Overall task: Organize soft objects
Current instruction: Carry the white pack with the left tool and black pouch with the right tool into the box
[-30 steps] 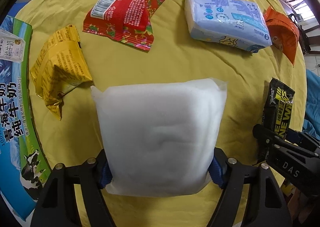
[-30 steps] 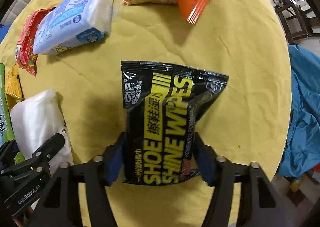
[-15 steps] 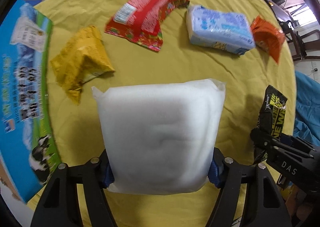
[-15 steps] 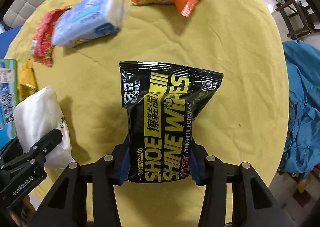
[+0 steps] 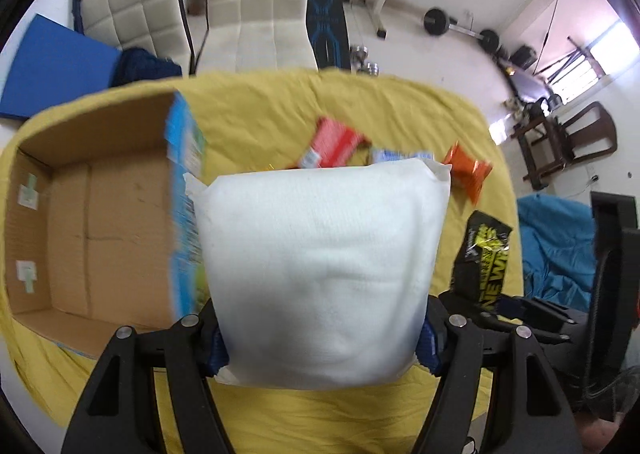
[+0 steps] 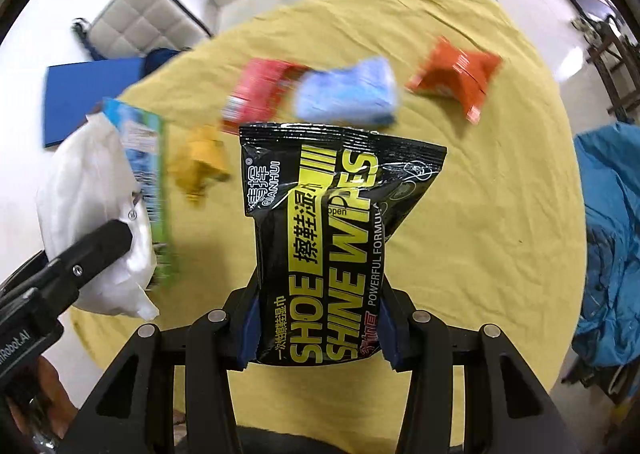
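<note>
My left gripper (image 5: pixel 320 346) is shut on a white soft pack (image 5: pixel 320 266) and holds it in the air beside an open cardboard box (image 5: pixel 92 230). My right gripper (image 6: pixel 318 334) is shut on a black shoe shine wipes pack (image 6: pixel 324 230), lifted above the yellow table (image 6: pixel 480 213). The white pack (image 6: pixel 88 205) and the box's blue-green wall (image 6: pixel 148 181) show at the left of the right wrist view. The wipes pack (image 5: pixel 482 258) shows at the right of the left wrist view.
On the yellow cloth lie a red packet (image 6: pixel 260 89), a light blue tissue pack (image 6: pixel 348 93), an orange packet (image 6: pixel 460 73) and a yellow packet (image 6: pixel 200 161). Beige chairs (image 5: pixel 256 1) and gym gear stand behind the table. A blue cloth (image 6: pixel 612 238) hangs at the right.
Both grippers have risen with their packs and tilted up, so the room shows. The left gripper has moved toward the open box, whose inside is now in view.
</note>
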